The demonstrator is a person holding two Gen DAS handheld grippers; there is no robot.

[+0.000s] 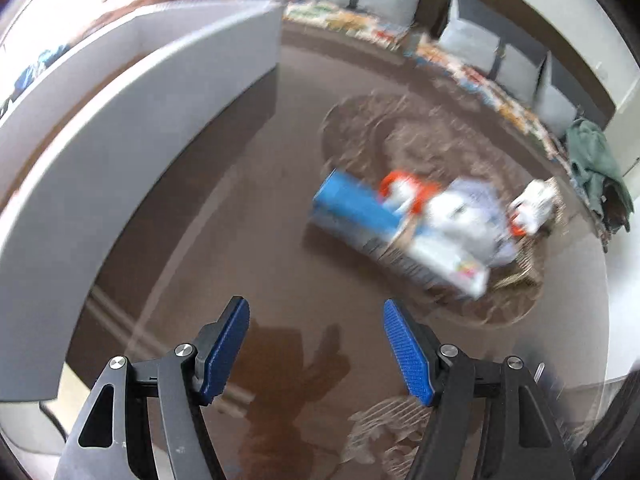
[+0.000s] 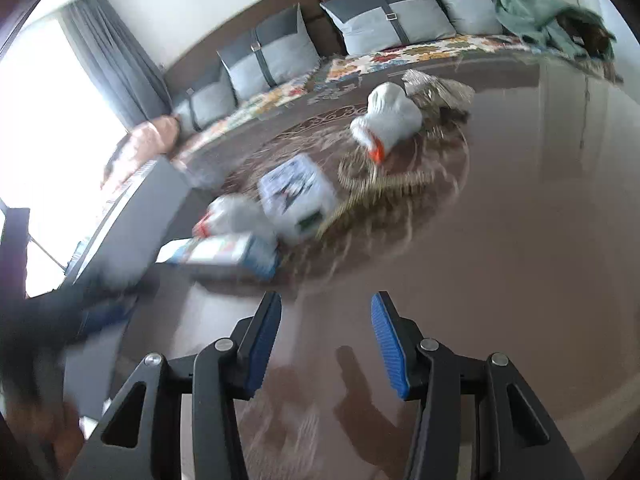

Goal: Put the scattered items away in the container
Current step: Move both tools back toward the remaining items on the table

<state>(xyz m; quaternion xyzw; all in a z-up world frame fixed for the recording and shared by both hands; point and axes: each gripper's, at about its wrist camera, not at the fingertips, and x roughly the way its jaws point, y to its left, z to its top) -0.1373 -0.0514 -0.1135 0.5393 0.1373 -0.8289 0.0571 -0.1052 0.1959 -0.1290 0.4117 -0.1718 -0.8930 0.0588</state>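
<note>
jaws of left gripper (image 1: 316, 344) and right gripper (image 2: 326, 340) spread wide, holding nothing.

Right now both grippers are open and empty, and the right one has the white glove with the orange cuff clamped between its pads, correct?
Not clamped. In the right wrist view the right gripper is open and empty, and the white glove lies far ahead on the table. The left gripper is open and empty too.

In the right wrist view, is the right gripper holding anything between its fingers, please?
No, the right gripper is open and only the brown table shows between its blue fingers.
</note>
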